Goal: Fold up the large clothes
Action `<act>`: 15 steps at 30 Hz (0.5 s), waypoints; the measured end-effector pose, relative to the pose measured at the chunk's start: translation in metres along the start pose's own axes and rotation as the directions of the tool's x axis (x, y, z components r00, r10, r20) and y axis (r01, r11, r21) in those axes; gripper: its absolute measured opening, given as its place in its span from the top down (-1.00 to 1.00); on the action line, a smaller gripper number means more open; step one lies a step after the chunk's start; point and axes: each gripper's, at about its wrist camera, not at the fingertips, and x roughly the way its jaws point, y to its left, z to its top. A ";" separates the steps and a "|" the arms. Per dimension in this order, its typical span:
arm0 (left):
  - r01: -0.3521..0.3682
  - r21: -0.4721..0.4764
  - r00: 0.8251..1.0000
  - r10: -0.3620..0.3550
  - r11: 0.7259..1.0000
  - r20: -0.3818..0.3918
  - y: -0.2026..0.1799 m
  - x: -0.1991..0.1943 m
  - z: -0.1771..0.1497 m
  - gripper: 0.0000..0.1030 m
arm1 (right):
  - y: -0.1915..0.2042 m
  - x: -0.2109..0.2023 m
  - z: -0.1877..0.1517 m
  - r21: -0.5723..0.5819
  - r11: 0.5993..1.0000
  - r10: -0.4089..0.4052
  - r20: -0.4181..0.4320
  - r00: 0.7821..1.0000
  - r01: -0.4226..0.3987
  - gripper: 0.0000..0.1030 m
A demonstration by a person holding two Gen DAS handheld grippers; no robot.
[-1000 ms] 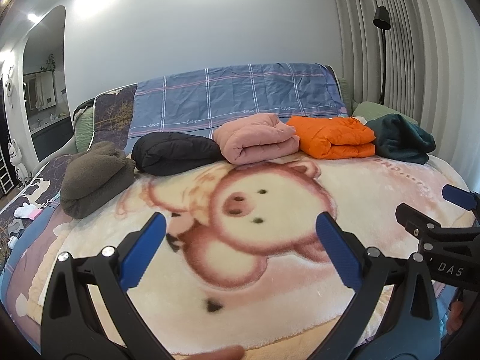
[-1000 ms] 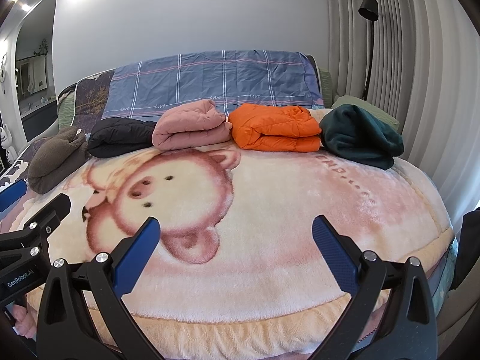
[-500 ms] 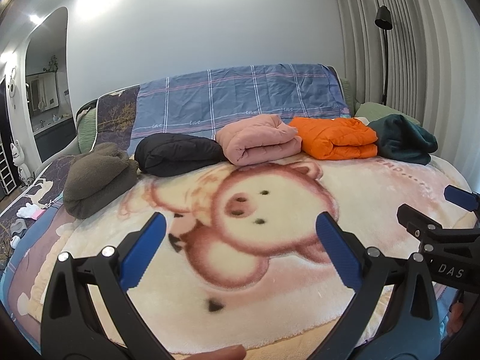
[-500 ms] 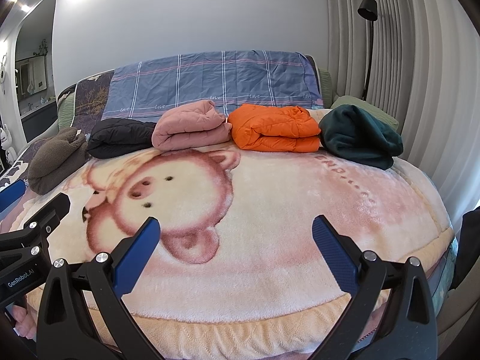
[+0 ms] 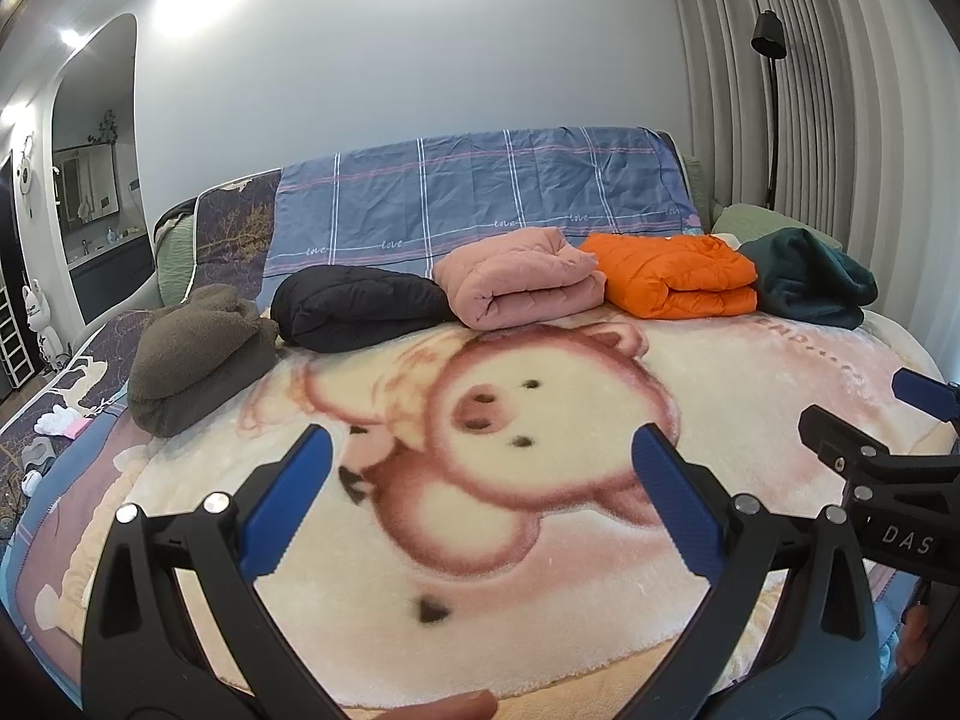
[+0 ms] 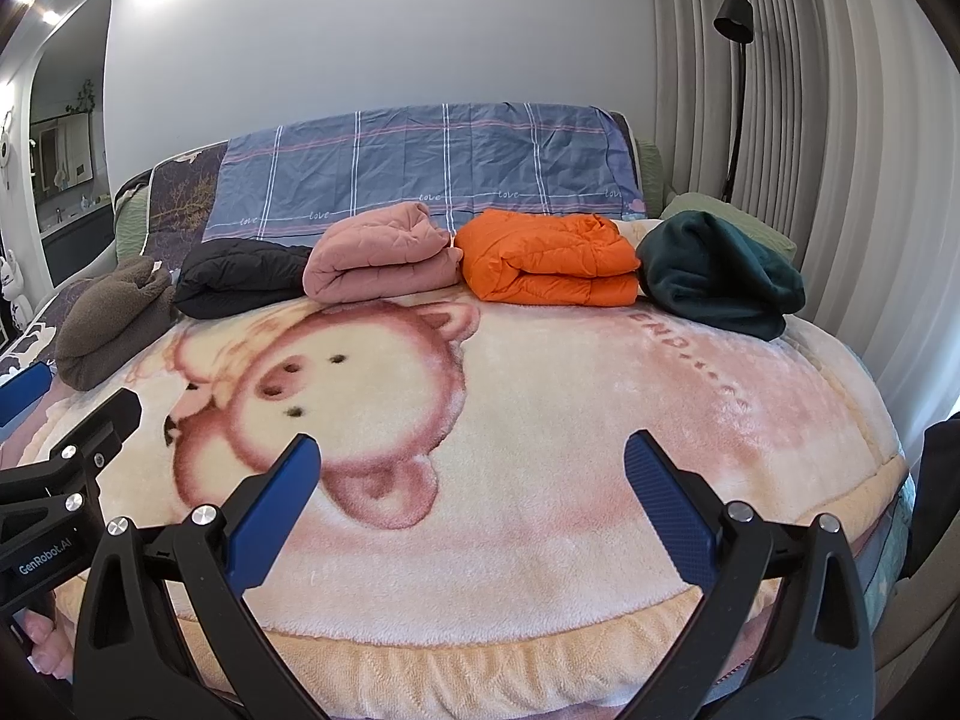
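Both my hand-held grippers, left (image 5: 480, 504) and right (image 6: 471, 495), spread, empty, low over blanket (image 6: 540, 420). Folded clothes: orange jacket (image 6: 549, 261), pink jacket (image 6: 378, 252) across frame middle. Nothing unfolded visible; next piece, pinch hem corners evenly.

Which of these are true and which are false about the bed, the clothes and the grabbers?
1. Five folded bundles sit in a row at the far end of the pig blanket. True.
2. The orange jacket lies between the pink jacket and the dark green bundle. True.
3. The right gripper holds the orange jacket. False: it is open and empty.
4. The left gripper is shut. False: its jaws are wide apart.
5. The brown fleece is unfolded flat. False: it is bundled up.
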 end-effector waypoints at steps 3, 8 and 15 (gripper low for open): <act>-0.001 -0.001 1.000 0.001 1.000 0.002 0.001 -0.001 0.000 -0.96 | 0.000 0.000 0.000 0.000 1.000 0.000 -0.001 1.000 0.000 -0.97; -0.002 -0.003 1.000 0.002 1.000 0.002 0.002 -0.001 0.000 -0.96 | 0.000 0.000 0.000 0.001 1.000 0.000 -0.001 1.000 0.000 -0.97; -0.014 0.003 1.000 0.014 1.000 0.005 0.002 0.000 -0.001 -0.96 | 0.000 -0.001 0.000 0.001 1.000 0.000 -0.002 1.000 0.000 -0.97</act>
